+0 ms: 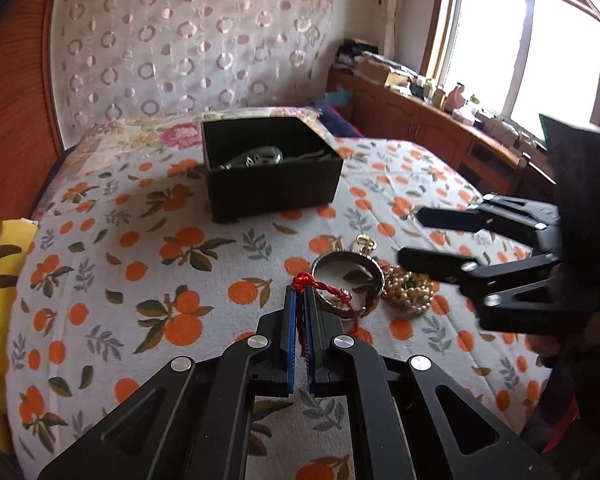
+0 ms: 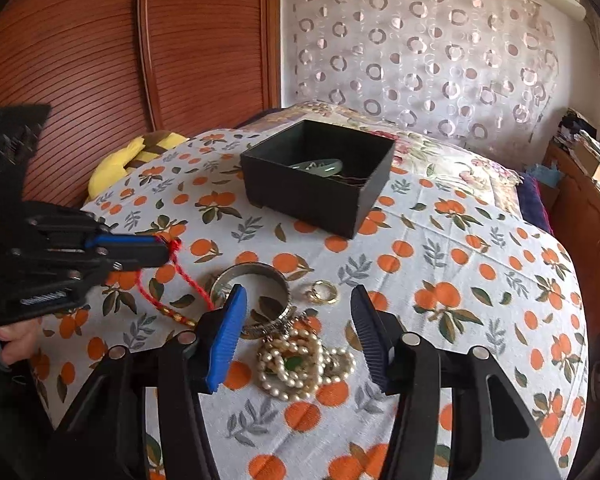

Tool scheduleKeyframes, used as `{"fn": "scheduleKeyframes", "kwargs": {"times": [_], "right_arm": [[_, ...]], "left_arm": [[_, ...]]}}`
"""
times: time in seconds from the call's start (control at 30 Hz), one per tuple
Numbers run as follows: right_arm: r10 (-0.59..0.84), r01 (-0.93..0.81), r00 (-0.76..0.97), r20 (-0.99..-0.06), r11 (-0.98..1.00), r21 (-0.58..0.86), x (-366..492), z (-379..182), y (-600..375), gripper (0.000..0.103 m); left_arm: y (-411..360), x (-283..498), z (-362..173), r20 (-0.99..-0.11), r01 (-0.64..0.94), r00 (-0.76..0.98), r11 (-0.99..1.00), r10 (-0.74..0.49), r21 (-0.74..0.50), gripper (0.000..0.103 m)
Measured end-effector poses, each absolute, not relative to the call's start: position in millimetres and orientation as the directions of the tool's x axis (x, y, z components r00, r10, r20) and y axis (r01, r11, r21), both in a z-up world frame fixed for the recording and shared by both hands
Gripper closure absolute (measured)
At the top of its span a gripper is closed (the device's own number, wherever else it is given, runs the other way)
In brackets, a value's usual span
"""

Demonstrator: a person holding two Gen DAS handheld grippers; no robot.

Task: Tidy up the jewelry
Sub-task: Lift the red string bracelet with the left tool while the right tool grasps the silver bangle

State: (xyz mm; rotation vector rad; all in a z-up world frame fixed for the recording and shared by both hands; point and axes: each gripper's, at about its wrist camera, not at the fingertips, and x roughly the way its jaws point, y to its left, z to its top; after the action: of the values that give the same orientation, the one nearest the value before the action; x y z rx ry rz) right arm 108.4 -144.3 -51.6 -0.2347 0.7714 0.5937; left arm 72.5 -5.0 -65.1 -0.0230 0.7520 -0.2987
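Red cord bracelet (image 2: 168,276) is pinched at its knot by the left gripper (image 1: 300,292), trailing beside the silver bangle (image 2: 256,280). Right gripper (image 2: 298,312), fingers spread, hovers over the pearl necklace (image 2: 300,364); black box (image 2: 320,172) lies beyond.

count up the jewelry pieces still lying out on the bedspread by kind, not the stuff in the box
Red cord bracelet, pinched by the left gripper: 1
Silver bangle: 1
Gold ring: 1
Pearl strand heap, below the open right gripper: 1
Total: 4
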Motion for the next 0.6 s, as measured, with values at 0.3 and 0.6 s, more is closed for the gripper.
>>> {"fn": "scheduleKeyframes", "kwargs": {"times": [0.3, 0.6], "right_arm": [[0.422, -0.627, 0.502, -0.755, 0.779, 0.019, 131.7, -65.4, -117.4, 0.07], [0.398, -0.64, 0.454, -0.797, 0.768, 0.019, 143.0, -82.1, -108.7, 0.07]], "left_arm": [[13.3, 62.2, -50.2, -0.639, 0.228, 0.725, 0.965, -0.258, -0.132, 0.1], [22.1, 60.5, -45.9, -0.632, 0.218, 0.735, 0.968, -0.247, -0.124, 0.1]]}}
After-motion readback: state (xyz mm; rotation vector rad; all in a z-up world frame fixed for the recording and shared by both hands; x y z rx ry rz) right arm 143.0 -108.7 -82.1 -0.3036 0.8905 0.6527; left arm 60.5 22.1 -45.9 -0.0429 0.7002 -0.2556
